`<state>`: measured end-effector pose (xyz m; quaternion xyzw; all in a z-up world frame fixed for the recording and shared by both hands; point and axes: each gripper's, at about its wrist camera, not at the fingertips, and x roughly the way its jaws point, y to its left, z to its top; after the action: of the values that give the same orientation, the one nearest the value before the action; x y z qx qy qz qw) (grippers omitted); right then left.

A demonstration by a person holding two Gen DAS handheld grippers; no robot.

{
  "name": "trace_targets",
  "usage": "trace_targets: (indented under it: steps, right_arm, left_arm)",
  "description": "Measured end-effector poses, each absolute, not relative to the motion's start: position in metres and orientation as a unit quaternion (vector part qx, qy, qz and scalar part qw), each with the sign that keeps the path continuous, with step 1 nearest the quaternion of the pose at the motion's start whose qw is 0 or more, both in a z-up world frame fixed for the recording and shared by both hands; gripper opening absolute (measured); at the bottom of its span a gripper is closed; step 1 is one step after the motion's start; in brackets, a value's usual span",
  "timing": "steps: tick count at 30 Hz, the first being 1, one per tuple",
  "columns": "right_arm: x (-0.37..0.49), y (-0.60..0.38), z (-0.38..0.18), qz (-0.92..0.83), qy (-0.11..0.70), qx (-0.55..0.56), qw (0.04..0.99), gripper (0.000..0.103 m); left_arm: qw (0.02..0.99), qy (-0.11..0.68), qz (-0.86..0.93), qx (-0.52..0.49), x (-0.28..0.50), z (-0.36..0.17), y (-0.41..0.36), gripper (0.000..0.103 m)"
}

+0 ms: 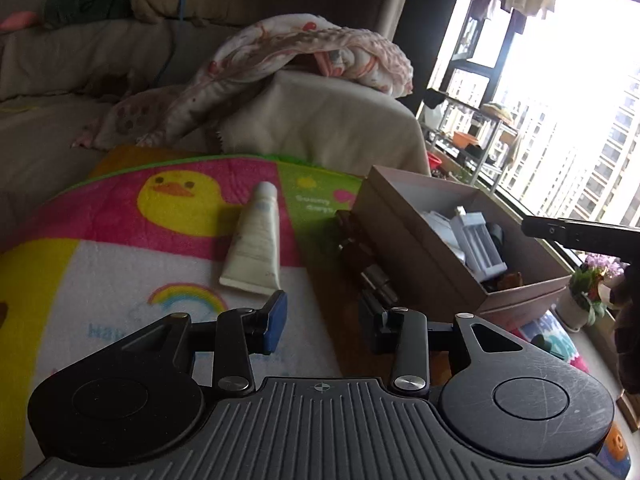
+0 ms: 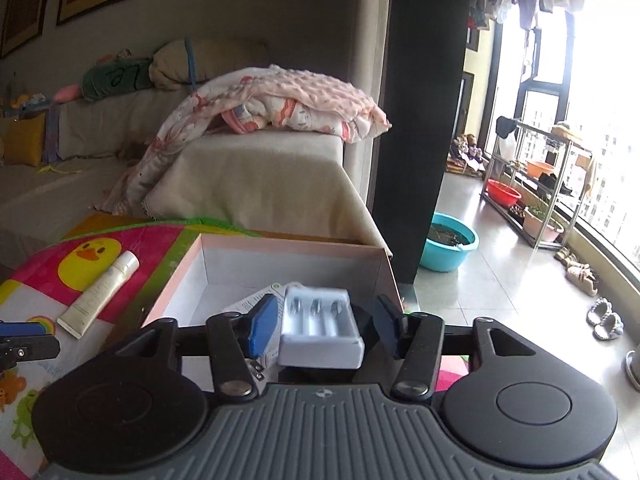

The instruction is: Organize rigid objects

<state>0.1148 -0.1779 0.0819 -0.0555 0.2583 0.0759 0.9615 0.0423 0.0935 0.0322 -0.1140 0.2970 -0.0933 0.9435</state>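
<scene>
Behind the work area a beige sofa [image 2: 256, 176] carries a crumpled pink blanket [image 2: 288, 108], and bright windows fill the side. On the low surface lies a colourful fleece play mat printed with a yellow duck [image 1: 152, 216], with an open brown cardboard box [image 1: 404, 236] at its edge.

The right gripper [image 2: 318, 322] hangs over that box, its jaws spread to either side of a white plastic tray with three moulded slots [image 2: 320, 328]. The blue pads stand apart from the tray's sides, so it looks released, resting in the box on a white leaflet [image 2: 256, 300].

The left gripper [image 1: 324, 326] is open and empty, pointing down at the mat just short of a white squeeze tube with a round cap [image 1: 256, 240], which lies flat, cap away from the gripper.

The tube seems next. A good approach would widen the jaws, straddle its body across the narrow width near the middle, and close gently, since it may squash or slip. Dark items [image 1: 360, 256] sit between tube and box; steer clear of them.
</scene>
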Motion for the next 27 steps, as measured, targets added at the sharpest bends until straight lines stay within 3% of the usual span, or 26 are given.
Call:
trace_targets:
  steps: [2, 10, 15, 19, 21, 23, 27]
  right_arm:
    - [0.098, -0.178, 0.077, 0.082, 0.251, -0.058, 0.963, 0.078]
    - [0.022, -0.193, 0.039, 0.056, 0.247, -0.067, 0.965, 0.083]
    - [0.018, -0.204, 0.025, 0.048, 0.252, 0.009, 0.966, 0.083]
    - [0.019, -0.200, 0.018, 0.055, 0.253, 0.008, 0.966, 0.083]
    - [0.020, -0.200, 0.016, 0.061, 0.258, 0.011, 0.964, 0.084]
    - [0.024, -0.202, 0.014, 0.063, 0.270, 0.019, 0.961, 0.084]
    - [0.030, -0.212, 0.012, 0.060, 0.280, 0.052, 0.957, 0.084]
  left_arm:
    - [0.942, 0.301, -0.094, -0.119, 0.045, 0.029, 0.097, 0.043]
    - [0.931, 0.306, -0.128, -0.154, 0.082, 0.030, 0.085, 0.043]
    - [0.927, 0.318, -0.132, -0.150, 0.166, 0.043, 0.073, 0.042]
    - [0.930, 0.327, -0.124, -0.112, 0.227, 0.037, 0.060, 0.042]
    - [0.932, 0.338, -0.113, -0.069, 0.250, 0.029, 0.052, 0.037]
    - [0.928, 0.357, -0.093, -0.048, 0.265, 0.019, 0.049, 0.021]
    - [0.926, 0.358, -0.115, -0.028, 0.267, 0.011, 0.045, 0.021]
